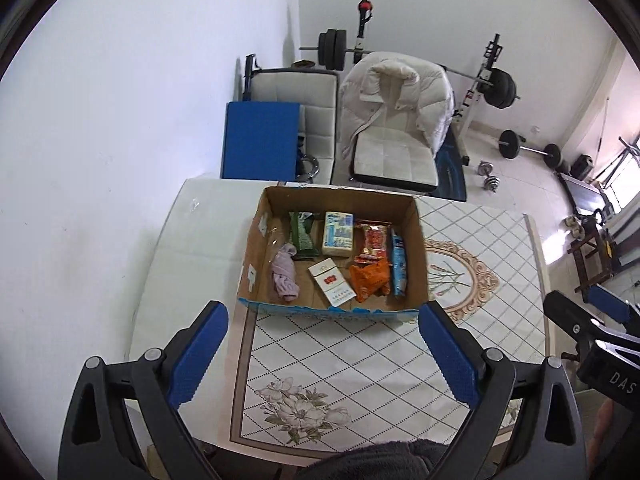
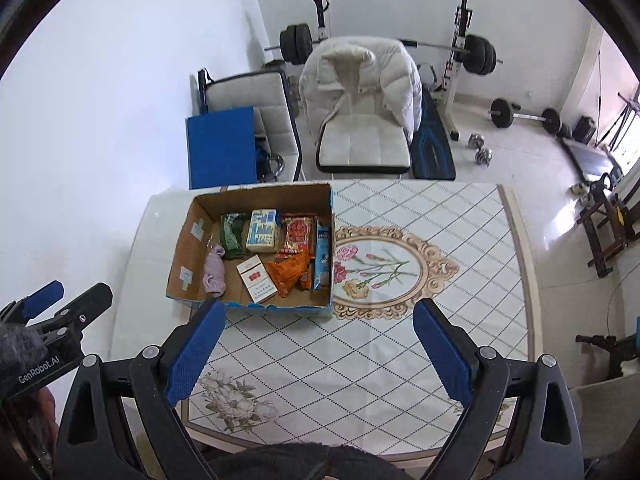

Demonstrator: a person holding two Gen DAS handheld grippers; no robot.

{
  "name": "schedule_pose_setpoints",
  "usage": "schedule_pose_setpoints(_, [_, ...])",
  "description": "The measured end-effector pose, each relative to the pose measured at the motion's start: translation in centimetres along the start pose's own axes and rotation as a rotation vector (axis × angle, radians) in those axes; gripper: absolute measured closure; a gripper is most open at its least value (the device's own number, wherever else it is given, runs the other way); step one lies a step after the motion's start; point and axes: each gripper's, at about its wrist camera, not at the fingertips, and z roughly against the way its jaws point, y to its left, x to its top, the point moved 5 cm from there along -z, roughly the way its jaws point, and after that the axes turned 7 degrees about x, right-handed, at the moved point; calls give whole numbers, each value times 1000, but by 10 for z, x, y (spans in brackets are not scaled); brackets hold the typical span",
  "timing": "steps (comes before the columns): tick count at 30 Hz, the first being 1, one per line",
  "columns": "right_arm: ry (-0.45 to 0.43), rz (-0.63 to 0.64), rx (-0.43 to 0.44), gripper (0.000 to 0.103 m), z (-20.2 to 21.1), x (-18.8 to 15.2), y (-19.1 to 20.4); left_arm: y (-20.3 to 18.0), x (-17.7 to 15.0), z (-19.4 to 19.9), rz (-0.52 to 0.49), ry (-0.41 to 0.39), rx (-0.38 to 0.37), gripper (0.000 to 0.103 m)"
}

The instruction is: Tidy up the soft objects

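Note:
An open cardboard box [image 1: 256, 236] [image 2: 188, 240] stands on the table. In it lie a lilac cloth [image 1: 285, 273] [image 2: 214, 276], a green packet [image 1: 302, 236], a pale blue-and-white pack [image 1: 338, 233], a white and red carton [image 1: 331, 284], red [image 1: 374, 240] and orange [image 1: 370, 280] snack bags and a blue packet [image 1: 398, 268]. My left gripper [image 1: 324, 312] is open and empty, held above the table just in front of the box. My right gripper [image 2: 318, 312] is open and empty, near the box's front right corner.
The table [image 2: 420, 344] carries a patterned cloth with a flower medallion [image 2: 380, 268]. Behind it stand two pale chairs, one with a white jacket [image 1: 396, 96], a blue board [image 1: 260, 140], and weights [image 2: 520, 114] on the floor. A white wall is at left.

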Motion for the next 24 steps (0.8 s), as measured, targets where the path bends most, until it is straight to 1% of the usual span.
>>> schedule_pose_setpoints(6, [-31,27,-13,6,26,-1,3,-8,-5,19,-21,-25,-7,5])
schedule_pose_setpoints(13, [-53,31,-12,6,41,-1,4,-10,-6,29,-25,-47,-7,5])
schedule_pose_setpoints(17, [-56,26,-20,6,43,-2,2,-10,-6,29,-23,-48,-10,5])
schedule_pose_setpoints(24, [-33,17,-28,6,37,-7,-1,-14,-10,27,-32,-31,-12,5])
